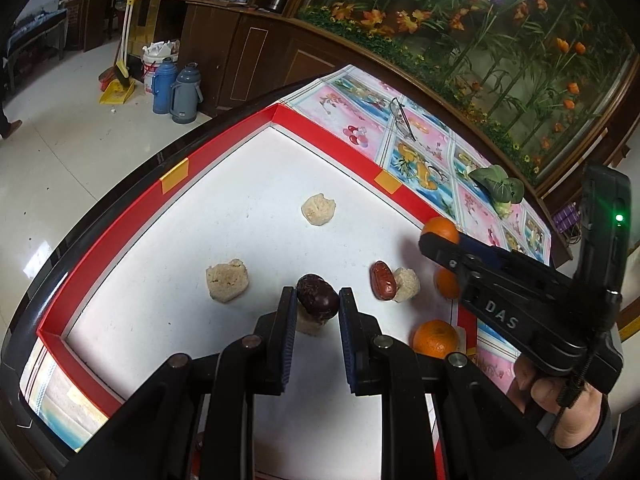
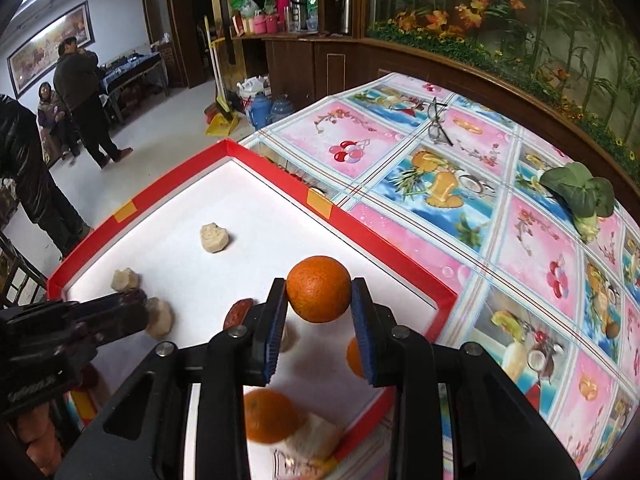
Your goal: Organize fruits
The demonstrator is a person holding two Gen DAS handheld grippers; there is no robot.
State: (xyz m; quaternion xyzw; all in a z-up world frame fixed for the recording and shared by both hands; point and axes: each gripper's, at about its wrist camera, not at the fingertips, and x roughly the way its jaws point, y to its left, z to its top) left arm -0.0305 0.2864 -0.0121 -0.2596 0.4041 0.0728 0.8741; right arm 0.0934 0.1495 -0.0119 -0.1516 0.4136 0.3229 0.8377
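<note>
My left gripper (image 1: 318, 298) is shut on a dark red date (image 1: 317, 298), held just above a beige puffed cake (image 1: 310, 326) in the red-rimmed white tray (image 1: 224, 148). My right gripper (image 2: 319, 294) is shut on an orange (image 2: 319, 289) and holds it above the tray; the orange also shows in the left wrist view (image 1: 440, 230). A second date (image 1: 383, 280) lies against another cake (image 1: 406, 284). Two more oranges (image 1: 435, 338) (image 1: 446, 282) sit at the tray's right side. Two more cakes (image 1: 227, 282) (image 1: 318, 209) lie further back.
The tray rests on a table with a pink and blue fruit-print cloth (image 2: 460, 184). A leafy green vegetable (image 2: 580, 196) and a pair of glasses (image 2: 438, 120) lie on the cloth. A wooden cabinet wall (image 1: 280, 52) stands behind. People (image 2: 80, 100) stand at far left.
</note>
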